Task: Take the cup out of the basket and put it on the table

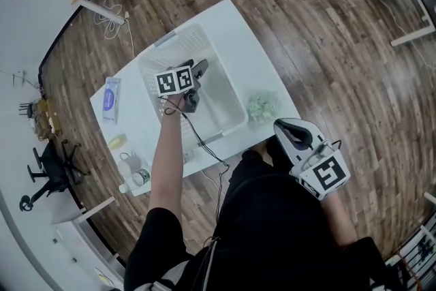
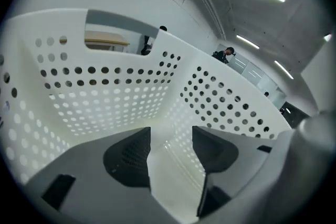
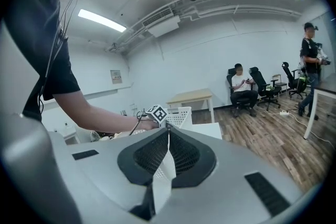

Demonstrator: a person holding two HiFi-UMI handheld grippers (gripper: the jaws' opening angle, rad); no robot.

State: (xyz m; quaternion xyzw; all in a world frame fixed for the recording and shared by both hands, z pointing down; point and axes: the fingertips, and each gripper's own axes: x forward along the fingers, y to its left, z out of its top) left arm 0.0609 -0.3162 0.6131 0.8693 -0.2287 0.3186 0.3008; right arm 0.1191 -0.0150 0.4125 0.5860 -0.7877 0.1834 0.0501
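Left gripper is down inside the white basket with jaws apart and nothing between them, only perforated wall and bare floor ahead. Right gripper is closed and empty, held back near the person's lap. No cup is visible in the basket; a pale green thing sits on the table just right of it, possibly the cup already out, can't confirm, else it's hidden under the gripper and not yet grabbed.
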